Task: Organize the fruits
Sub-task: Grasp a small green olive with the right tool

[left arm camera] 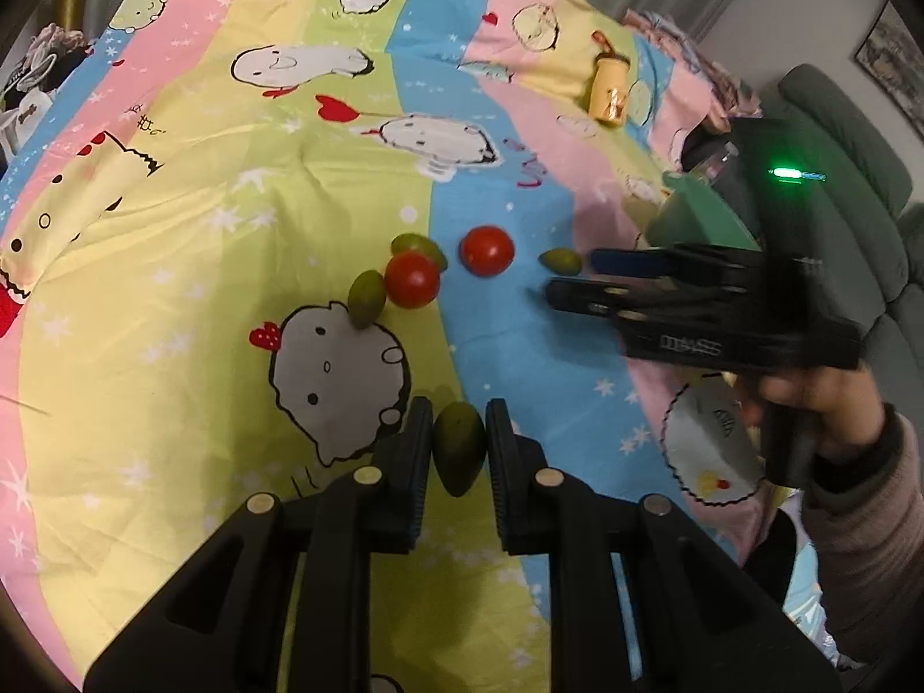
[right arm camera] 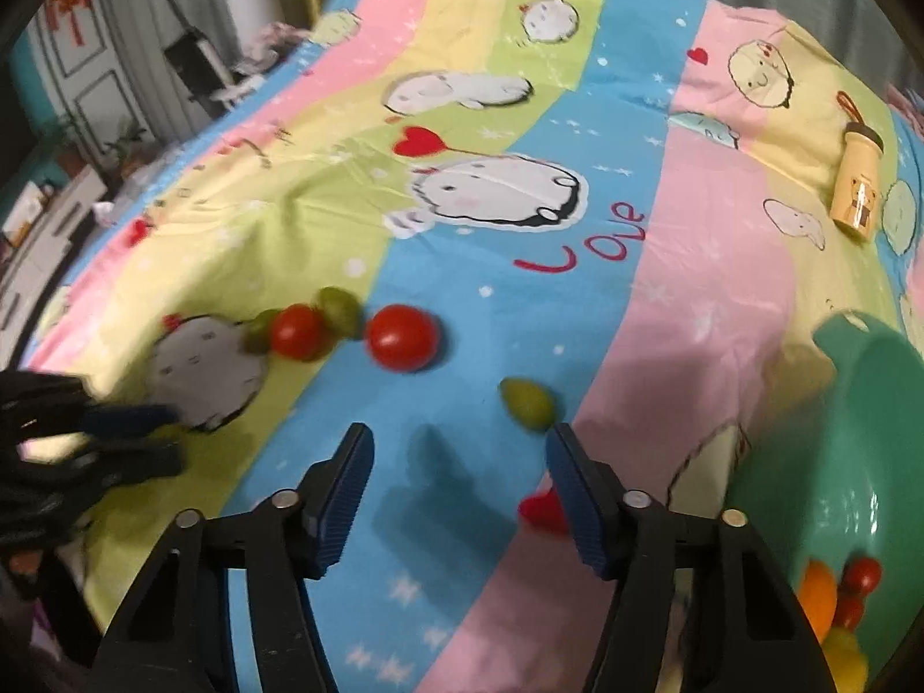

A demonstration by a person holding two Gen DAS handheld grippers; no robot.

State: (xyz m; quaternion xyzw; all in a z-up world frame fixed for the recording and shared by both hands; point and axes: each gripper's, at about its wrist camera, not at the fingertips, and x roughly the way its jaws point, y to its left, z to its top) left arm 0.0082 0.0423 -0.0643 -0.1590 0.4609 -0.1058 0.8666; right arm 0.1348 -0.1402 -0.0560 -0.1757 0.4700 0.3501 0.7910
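My left gripper (left arm camera: pixel 459 433) is shut on a green oval fruit (left arm camera: pixel 459 453), just above the cartoon-print sheet (left arm camera: pixel 173 300). Beyond it lie two red tomatoes (left arm camera: pixel 411 280) (left arm camera: pixel 487 250) and more green fruits (left arm camera: pixel 367 297) (left arm camera: pixel 418 245) (left arm camera: pixel 560 260). In the right wrist view, my right gripper (right arm camera: pixel 459 439) stands open over the blue stripe with nothing between its pads. A small green fruit (right arm camera: pixel 528 401) lies just past its right fingertip. The nearer tomato (right arm camera: pixel 402 336) sits further ahead. A teal bowl (right arm camera: pixel 854 433) at the right holds orange, red and yellow fruits (right arm camera: pixel 820 595).
A yellow bottle (right arm camera: pixel 859 185) lies on the sheet at the far right. The left gripper (right arm camera: pixel 115 433) shows blurred at the left edge of the right wrist view. A hand and sleeve (left arm camera: pixel 837 404) hold the right gripper (left arm camera: pixel 572 276). A green sofa (left arm camera: pixel 837 133) stands beyond the sheet.
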